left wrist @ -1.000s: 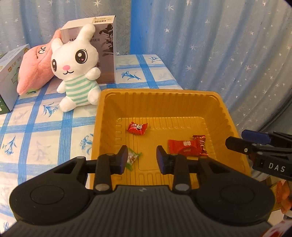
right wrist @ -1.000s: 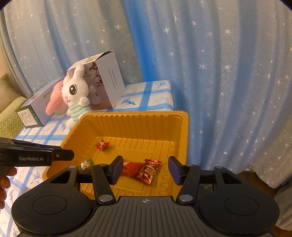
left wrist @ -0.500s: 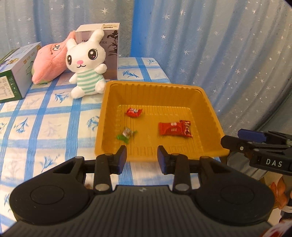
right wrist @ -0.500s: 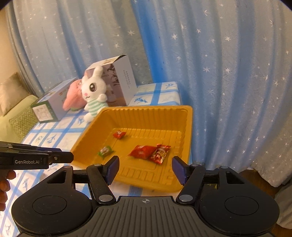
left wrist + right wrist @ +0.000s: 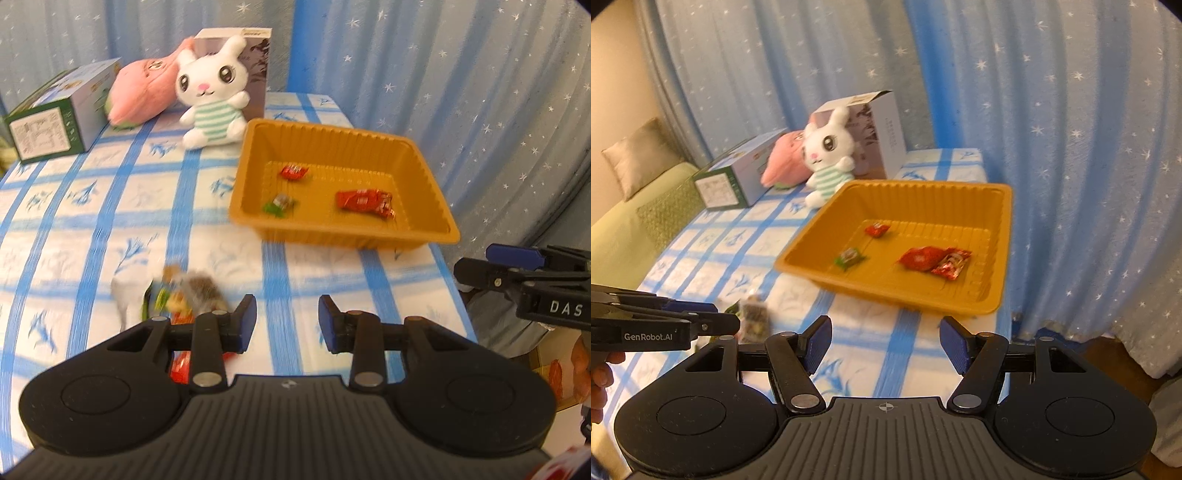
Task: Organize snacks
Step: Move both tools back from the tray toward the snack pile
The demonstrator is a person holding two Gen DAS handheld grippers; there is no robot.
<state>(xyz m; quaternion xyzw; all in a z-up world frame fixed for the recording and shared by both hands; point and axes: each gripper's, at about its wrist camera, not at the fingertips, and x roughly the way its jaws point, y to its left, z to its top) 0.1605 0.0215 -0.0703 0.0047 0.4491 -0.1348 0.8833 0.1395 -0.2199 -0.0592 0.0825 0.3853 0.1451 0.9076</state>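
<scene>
An orange tray [image 5: 436,206] [image 5: 1001,229] sits at the table's right side. It holds a small red candy [image 5: 293,171] [image 5: 876,229], a green candy [image 5: 277,204] [image 5: 849,256] and red snack packets [image 5: 365,201] [image 5: 934,260]. A blurred pile of loose snacks [image 5: 184,295] [image 5: 753,319] lies on the cloth near the front. My left gripper [image 5: 287,323] is open and empty, just right of the pile. My right gripper [image 5: 885,347] is open and empty, in front of the tray.
A white bunny plush [image 5: 212,96] [image 5: 827,155], a pink plush [image 5: 144,92], a dark upright box [image 5: 255,62] and a green-white box [image 5: 55,114] stand at the back of the blue-checked table [image 5: 92,206]. Starred curtains [image 5: 1071,147] hang behind and right.
Both grippers have pulled back from the tray toward the table's front. The loose snack pile has come into view. The left gripper's jaws stand a little wider.
</scene>
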